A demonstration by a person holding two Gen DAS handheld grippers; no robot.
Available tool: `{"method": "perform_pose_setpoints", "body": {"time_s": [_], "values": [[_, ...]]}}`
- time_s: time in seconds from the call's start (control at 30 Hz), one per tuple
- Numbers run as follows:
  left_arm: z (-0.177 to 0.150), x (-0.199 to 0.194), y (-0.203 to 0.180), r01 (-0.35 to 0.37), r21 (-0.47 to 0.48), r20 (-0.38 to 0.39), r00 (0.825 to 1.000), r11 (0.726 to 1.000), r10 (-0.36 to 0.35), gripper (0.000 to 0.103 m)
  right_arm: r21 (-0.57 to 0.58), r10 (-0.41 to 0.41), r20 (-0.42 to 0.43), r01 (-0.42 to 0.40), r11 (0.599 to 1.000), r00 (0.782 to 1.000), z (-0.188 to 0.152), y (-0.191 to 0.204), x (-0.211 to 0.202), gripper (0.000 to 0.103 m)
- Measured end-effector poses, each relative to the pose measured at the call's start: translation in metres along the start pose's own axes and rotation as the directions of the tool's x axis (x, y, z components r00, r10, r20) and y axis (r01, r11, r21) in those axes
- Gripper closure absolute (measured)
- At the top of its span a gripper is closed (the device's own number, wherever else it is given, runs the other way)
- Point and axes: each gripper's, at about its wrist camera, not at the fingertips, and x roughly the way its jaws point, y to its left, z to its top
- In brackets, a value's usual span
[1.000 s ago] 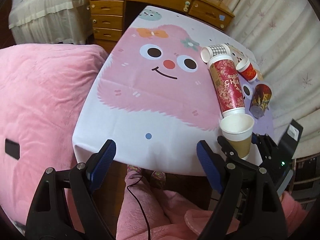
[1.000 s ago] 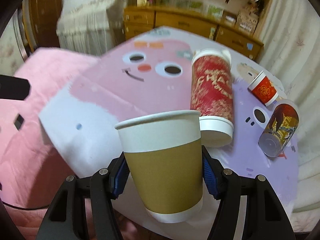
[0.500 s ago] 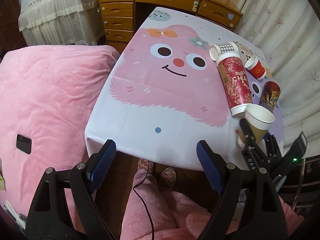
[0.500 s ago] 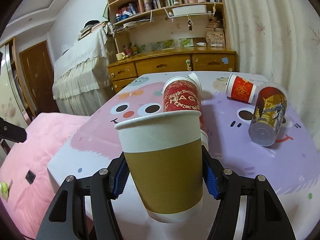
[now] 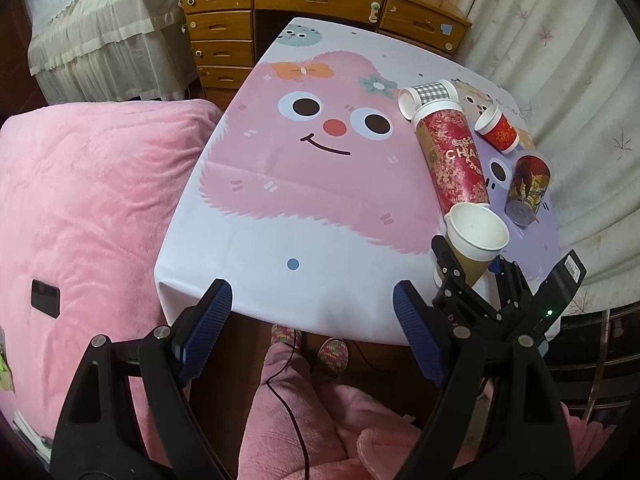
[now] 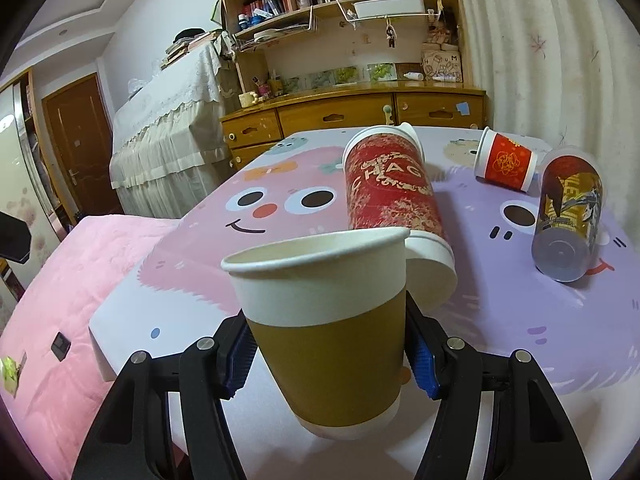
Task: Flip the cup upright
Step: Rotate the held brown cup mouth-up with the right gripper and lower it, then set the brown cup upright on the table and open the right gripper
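Observation:
My right gripper (image 6: 330, 354) is shut on a brown-and-white paper cup (image 6: 328, 328), mouth up and slightly tilted, base just at the tablecloth near the table's front edge. In the left wrist view the same cup (image 5: 476, 240) and right gripper (image 5: 472, 280) show at the front right of the table. My left gripper (image 5: 308, 328) is open and empty, held off the table's front edge above pink-clad legs.
A tall red cup (image 6: 390, 190) lies on its side just behind the held cup. A small red cup (image 6: 506, 164), a dark patterned cup (image 6: 568, 216) and a checked cup (image 5: 428, 94) also lie on the table (image 5: 280, 184). A pink bed (image 5: 80, 200) is left, wooden drawers (image 5: 320, 0) behind.
The right gripper has lowered the cup toward the tablecloth, and the cup now tilts a little. The left gripper has drawn back and up, staying open.

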Motion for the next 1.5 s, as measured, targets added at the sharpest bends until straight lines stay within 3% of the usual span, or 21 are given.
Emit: {"method": "perform_pose_setpoints", "body": {"time_s": [0.77,0.93,1.13,1.27,1.33,1.37,1.5], "values": [[-0.005,-0.007,-0.011,-0.002,-0.013,0.011,1.0,1.0,0.002,0.022,-0.058,-0.002,-0.067,-0.002,0.998,0.998,-0.032,-0.008,-0.002,0.041],[-0.011,-0.013,-0.015,0.009,-0.023,0.013,1.0,1.0,-0.009,0.022,-0.084,-0.028,-0.11,0.018,0.996,0.994,-0.044,-0.01,-0.004,0.042],[-0.006,-0.015,-0.031,0.024,0.016,0.021,0.999,1.0,-0.025,0.022,-0.124,-0.083,-0.127,0.068,0.99,0.988,-0.036,-0.019,0.007,0.042],[0.001,-0.016,-0.045,0.058,0.037,0.028,0.998,0.998,-0.059,0.022,-0.118,-0.068,-0.214,0.044,0.992,0.974,-0.027,-0.029,0.013,0.039],[0.005,-0.014,-0.053,0.078,0.054,0.014,0.997,0.996,-0.078,0.022,-0.134,-0.057,-0.256,0.022,0.991,0.965,-0.025,-0.029,0.015,0.029],[0.006,-0.013,-0.057,0.079,0.065,0.01,0.997,0.995,-0.08,0.022,-0.137,-0.042,-0.291,0.002,0.991,0.956,-0.024,-0.029,0.016,0.022],[0.011,-0.01,-0.069,0.101,0.083,0.002,0.995,0.991,-0.101,0.022,-0.075,-0.018,-0.398,-0.013,0.997,0.917,-0.024,-0.029,0.009,0.014]]}}
